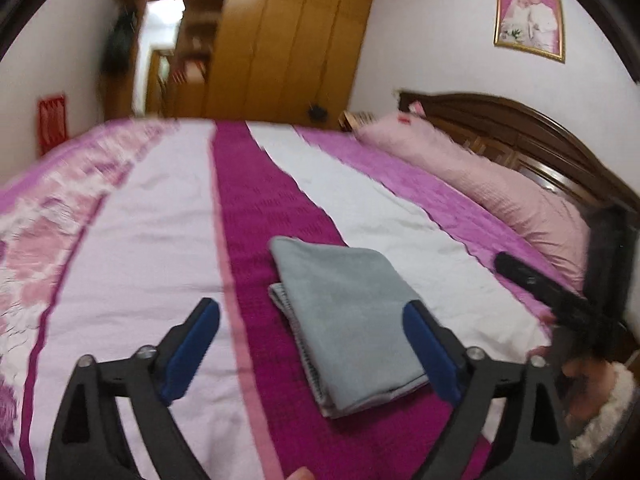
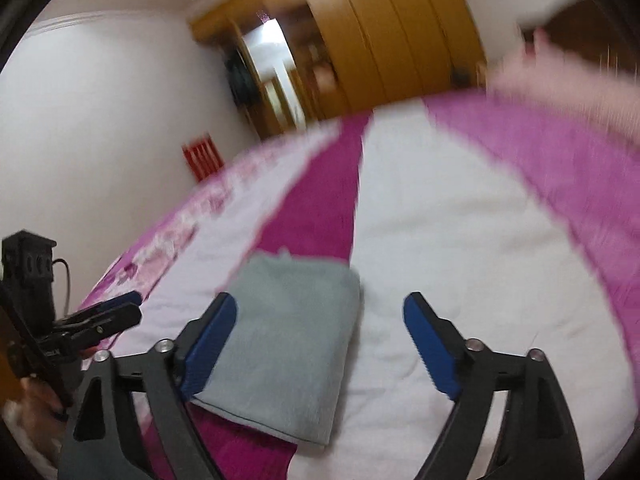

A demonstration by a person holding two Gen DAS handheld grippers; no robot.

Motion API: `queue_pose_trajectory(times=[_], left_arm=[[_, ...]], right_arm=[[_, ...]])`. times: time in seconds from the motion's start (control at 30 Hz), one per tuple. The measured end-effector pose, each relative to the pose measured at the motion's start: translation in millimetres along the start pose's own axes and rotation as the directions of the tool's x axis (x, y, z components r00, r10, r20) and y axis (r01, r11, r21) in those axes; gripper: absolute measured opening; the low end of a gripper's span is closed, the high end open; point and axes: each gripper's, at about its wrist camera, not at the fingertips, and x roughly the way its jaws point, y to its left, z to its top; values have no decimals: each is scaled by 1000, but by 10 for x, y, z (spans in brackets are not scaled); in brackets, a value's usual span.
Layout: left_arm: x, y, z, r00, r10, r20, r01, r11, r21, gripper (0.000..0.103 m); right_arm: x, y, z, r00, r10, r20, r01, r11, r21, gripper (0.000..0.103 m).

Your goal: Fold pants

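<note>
Both tools are being held wide open, empty: the left gripper (image 1: 312,340), then the right gripper (image 2: 320,340). Between them, grey pants (image 1: 348,332) are lying folded compactly on the striped bedspread (image 1: 160,220). Folding appears finished. Their long axis is running away toward the wardrobe (image 1: 280,40).
</note>
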Motion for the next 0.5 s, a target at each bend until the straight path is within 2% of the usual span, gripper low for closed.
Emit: queue_pose_trajectory(times=[0.07, 0.1, 0.23, 0.37, 0.5], left_arm=[[-113, -57, -187, 999, 7, 52, -8, 1000, 21, 98], [-149, -96, -259, 998, 6, 58, -8, 999, 33, 99], [-277, -241, -466, 997, -27, 75, 18, 993, 118, 102], [-336, -348, -568, 991, -26, 132, 2, 984, 178, 103], [-252, -427, -683, 993, -50, 104, 25, 974, 227, 103]], right_arm=[[-190, 129, -166, 997, -34, 76, 39, 997, -60, 93], [-254, 193, -279, 997, -25, 73, 31, 995, -91, 93], [-386, 419, -583, 1000, 13, 5, -12, 983, -183, 94], [-449, 645, -728, 998, 69, 5, -65, 958, -281, 94], [-345, 655, -799, 995, 87, -42, -96, 951, -292, 94]])
